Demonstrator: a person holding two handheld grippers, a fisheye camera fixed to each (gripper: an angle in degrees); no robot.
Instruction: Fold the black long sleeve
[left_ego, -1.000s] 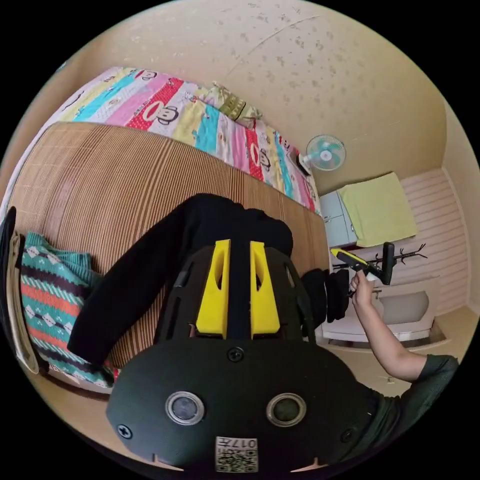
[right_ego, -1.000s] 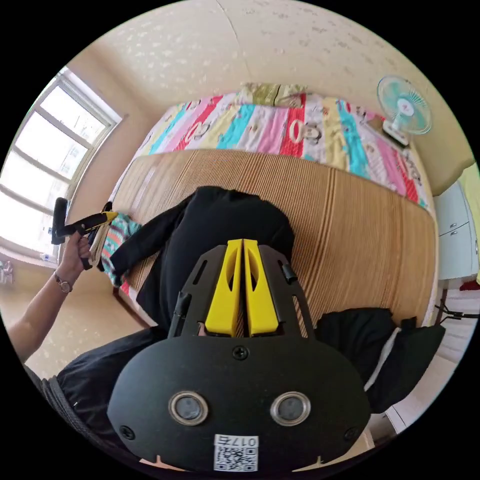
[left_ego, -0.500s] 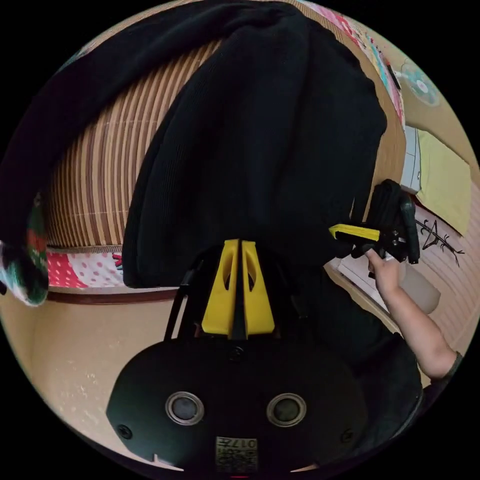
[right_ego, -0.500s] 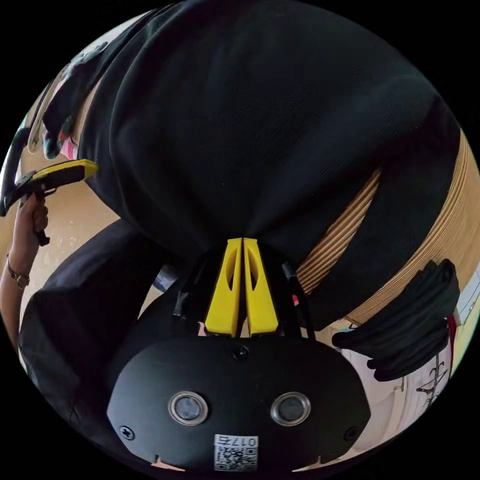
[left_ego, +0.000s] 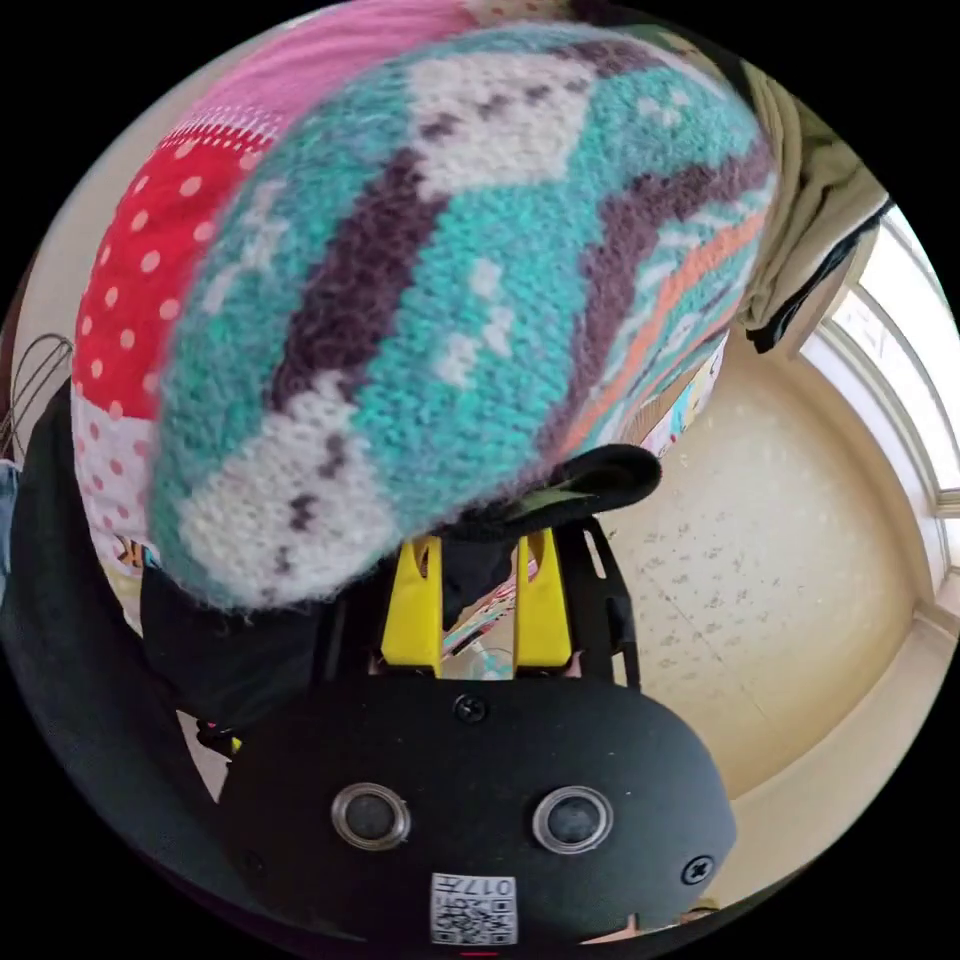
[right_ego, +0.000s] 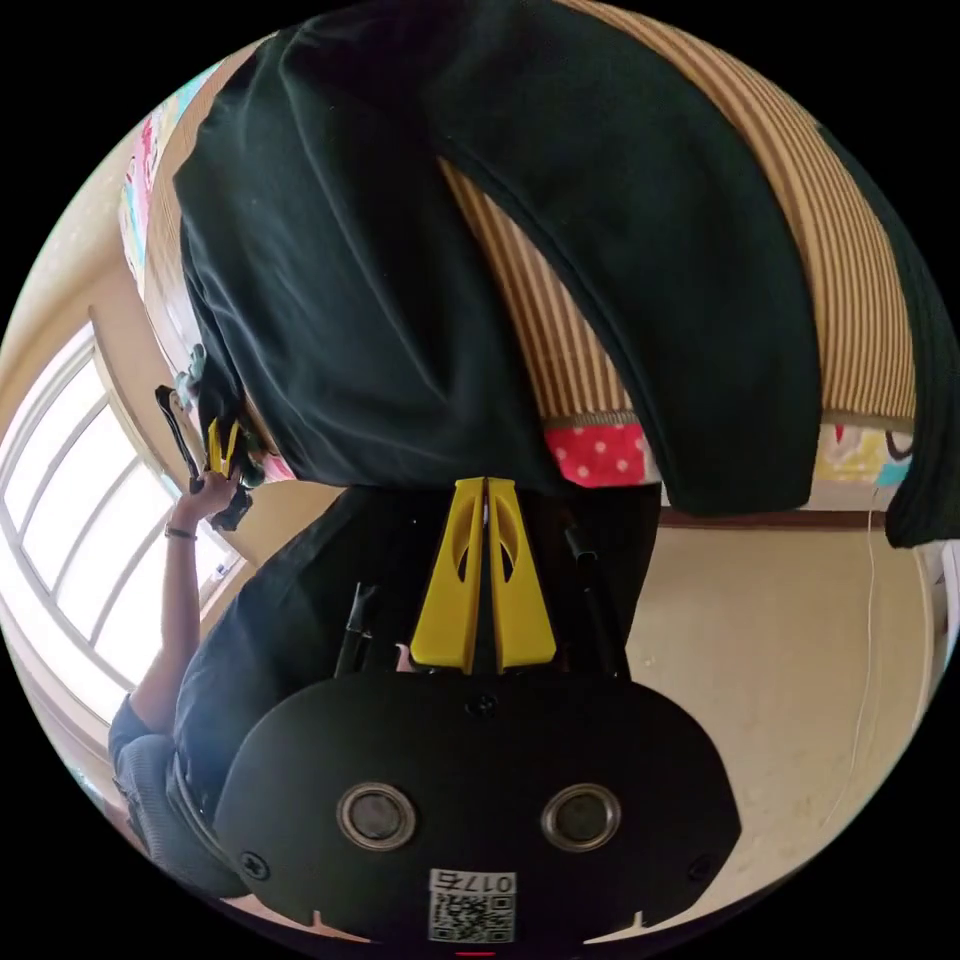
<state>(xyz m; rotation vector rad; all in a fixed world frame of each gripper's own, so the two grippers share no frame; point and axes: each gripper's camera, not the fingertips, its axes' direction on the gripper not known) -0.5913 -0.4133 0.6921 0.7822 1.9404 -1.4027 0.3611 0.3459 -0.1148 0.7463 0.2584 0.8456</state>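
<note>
The black long sleeve (right_ego: 380, 300) lies on the bed's striped mat (right_ego: 860, 250), its hem and one sleeve (right_ego: 700, 330) hanging over the bed edge. The right gripper (right_ego: 486, 560) is at that hem with its jaws together; whether cloth is pinched between them I cannot tell. The left gripper (left_ego: 478, 600), jaws apart, has a black cuff (left_ego: 585, 480) lying across its tips, under a patterned knit sweater (left_ego: 450, 280). This looks like the spreading-out stage; next, that cuff needs pinching and drawing clear. No containers are visible.
</note>
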